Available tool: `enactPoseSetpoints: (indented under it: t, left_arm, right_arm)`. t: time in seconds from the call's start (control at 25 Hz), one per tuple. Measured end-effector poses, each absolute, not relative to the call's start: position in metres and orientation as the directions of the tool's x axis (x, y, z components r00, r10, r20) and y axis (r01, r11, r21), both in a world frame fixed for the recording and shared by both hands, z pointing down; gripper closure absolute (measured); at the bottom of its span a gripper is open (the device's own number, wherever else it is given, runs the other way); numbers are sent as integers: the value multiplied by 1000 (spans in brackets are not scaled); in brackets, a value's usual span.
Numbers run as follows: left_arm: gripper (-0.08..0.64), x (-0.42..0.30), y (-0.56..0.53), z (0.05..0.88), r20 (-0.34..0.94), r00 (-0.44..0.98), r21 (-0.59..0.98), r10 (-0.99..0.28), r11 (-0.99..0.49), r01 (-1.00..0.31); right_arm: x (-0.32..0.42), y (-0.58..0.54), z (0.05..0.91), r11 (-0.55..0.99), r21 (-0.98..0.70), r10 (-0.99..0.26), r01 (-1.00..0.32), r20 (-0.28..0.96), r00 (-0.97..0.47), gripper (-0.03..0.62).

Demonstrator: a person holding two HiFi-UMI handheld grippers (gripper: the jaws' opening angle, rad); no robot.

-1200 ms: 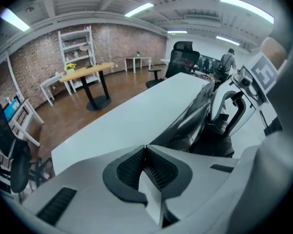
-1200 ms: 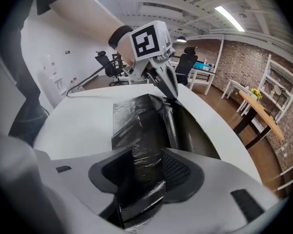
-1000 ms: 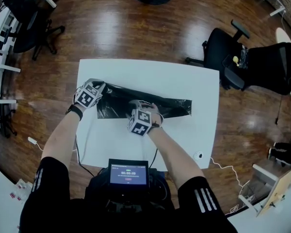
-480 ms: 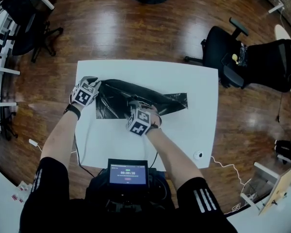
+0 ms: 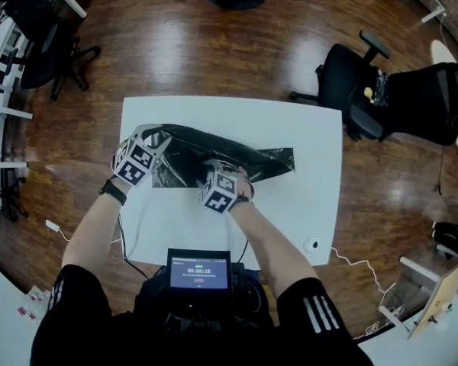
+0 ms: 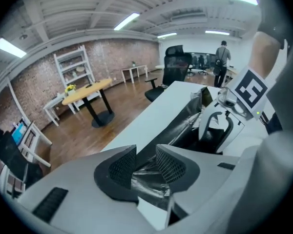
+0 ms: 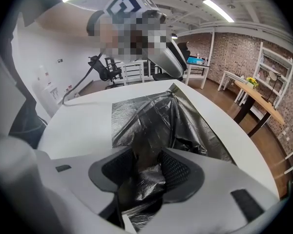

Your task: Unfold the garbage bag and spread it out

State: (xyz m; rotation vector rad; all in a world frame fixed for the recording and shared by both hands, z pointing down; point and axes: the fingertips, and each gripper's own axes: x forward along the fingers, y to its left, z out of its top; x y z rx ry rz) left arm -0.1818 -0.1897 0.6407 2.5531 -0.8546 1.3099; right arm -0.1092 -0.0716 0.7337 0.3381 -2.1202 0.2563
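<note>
1. Garbage bag (image 5: 263, 160) lies across the middle of the white counter (image 5: 309, 212), black and crumpled. A second ago it was a narrow, flat strip. Now its left part has humped up and widened toward the far edge, and its right end has drawn in a little.
2. The left tongs (image 6: 145, 154) have just been opening. Their pads stand apart with a loose fold of the bag lying between them, not pinched. In the head view this hand has lifted off the bag's left end and sits closer to the camera than before.
3. The right tongs (image 7: 147, 156) are clenched on a bunch of the bag at its near edge, about midway along. They sit in the same spot as a second ago.
4. It looks as though one fold has been pulled up and let go, and the left hand is now free to take a fresh hold.
5. The bag still looks layered and creased, so the spreading is probably well short of done.
6. The thin plastic may cling to the left pads as they draw away, while the right hold should keep the bag anchored.
</note>
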Motion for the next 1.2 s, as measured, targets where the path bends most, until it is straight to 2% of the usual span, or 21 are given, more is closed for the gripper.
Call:
enactPoseSetpoints:
  t: [0.2, 0.4, 0.6, 0.8, 1.04, 1.2]
  left_arm:
    - [429, -145, -147, 680, 820, 441, -129, -365, -868, -480]
    - [382, -128, -122, 714, 865, 402, -159, -302, -923, -351]
    - [373, -133, -107, 729, 899, 351, -174, -263, -948, -265]
    - [371, -135, -103, 732, 910, 335, -171, -243, -958, -232]
    - [368, -141, -97, 732, 925, 313, -171, -214, -972, -159]
    - [368, -141, -98, 732, 927, 310, -173, -212, -974, -148]
  right_arm:
    - [-109, -70, 733, 947, -38, -140, -320, 847, -513, 377]
    - [-109, -76, 716, 945, -23, -169, -327, 821, -545, 377]
    - [-84, -99, 702, 888, -46, -253, -458, 782, -570, 379]
    - [-64, -112, 701, 821, -155, -256, -549, 760, -597, 361]
    - [-59, -111, 702, 857, -113, -244, -502, 770, -589, 337]
    - [-50, -115, 706, 927, -18, -200, -374, 821, -535, 336]
